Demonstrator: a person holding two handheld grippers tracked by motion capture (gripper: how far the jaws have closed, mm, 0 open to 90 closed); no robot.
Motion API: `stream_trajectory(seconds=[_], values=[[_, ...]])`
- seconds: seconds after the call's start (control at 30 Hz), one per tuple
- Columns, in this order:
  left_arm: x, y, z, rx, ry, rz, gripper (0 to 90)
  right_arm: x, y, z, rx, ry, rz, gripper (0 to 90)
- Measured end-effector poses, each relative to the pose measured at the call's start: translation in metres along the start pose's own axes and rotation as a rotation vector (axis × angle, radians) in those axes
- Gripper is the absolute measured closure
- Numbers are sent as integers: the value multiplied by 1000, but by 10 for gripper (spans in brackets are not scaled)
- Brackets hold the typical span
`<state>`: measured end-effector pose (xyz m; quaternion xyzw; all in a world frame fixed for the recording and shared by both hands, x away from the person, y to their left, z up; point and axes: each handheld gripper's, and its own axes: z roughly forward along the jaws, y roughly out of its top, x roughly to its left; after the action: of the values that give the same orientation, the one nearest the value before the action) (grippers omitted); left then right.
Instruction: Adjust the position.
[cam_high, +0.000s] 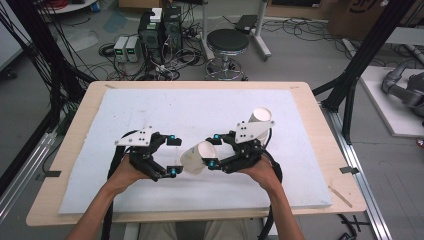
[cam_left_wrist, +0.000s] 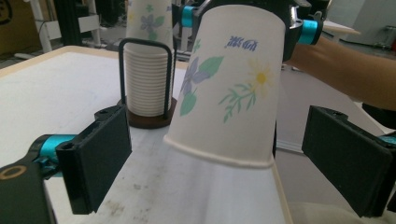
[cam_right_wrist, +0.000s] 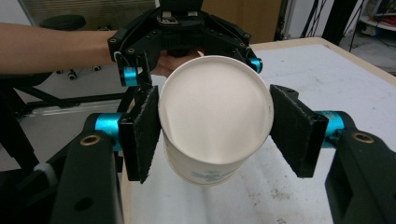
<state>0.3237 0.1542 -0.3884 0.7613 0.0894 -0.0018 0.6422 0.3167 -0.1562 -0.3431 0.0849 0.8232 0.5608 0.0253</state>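
A white paper cup (cam_high: 196, 159) with a flower print hangs tilted above the white board, between my two grippers. My right gripper (cam_high: 214, 151) is shut on its narrow end. In the right gripper view a round white end of the cup (cam_right_wrist: 215, 112) faces the camera, with my right gripper (cam_right_wrist: 217, 133) clamped on both sides. In the left gripper view the cup's (cam_left_wrist: 233, 88) rolled rim points toward my left gripper (cam_left_wrist: 224, 163). Its jaws stand wide open on either side of the rim, clear of it. My left gripper (cam_high: 175, 156) sits just left of the cup.
A stack of matching cups (cam_left_wrist: 147, 79) stands in a black wire holder on a brown base (cam_left_wrist: 149, 119), behind my right gripper (cam_high: 261, 119). The white board (cam_high: 150, 110) covers a wooden table (cam_high: 60, 165). A stool (cam_high: 227, 42) and computer boxes (cam_high: 160, 30) stand beyond.
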Motion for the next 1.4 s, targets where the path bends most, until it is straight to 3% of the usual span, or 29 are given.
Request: stream_trajectory(seconds=[0.17,0.7,1.4], values=[[0,4,10,-10,-22,3,73,0,-1,1,1,1,5,374],[-2,3,36,30,-60,8,73,2,1,5,-1,14,-2,374],[2,0,44,78,-45,4,81,3,3,3,-25,27,-12,374]])
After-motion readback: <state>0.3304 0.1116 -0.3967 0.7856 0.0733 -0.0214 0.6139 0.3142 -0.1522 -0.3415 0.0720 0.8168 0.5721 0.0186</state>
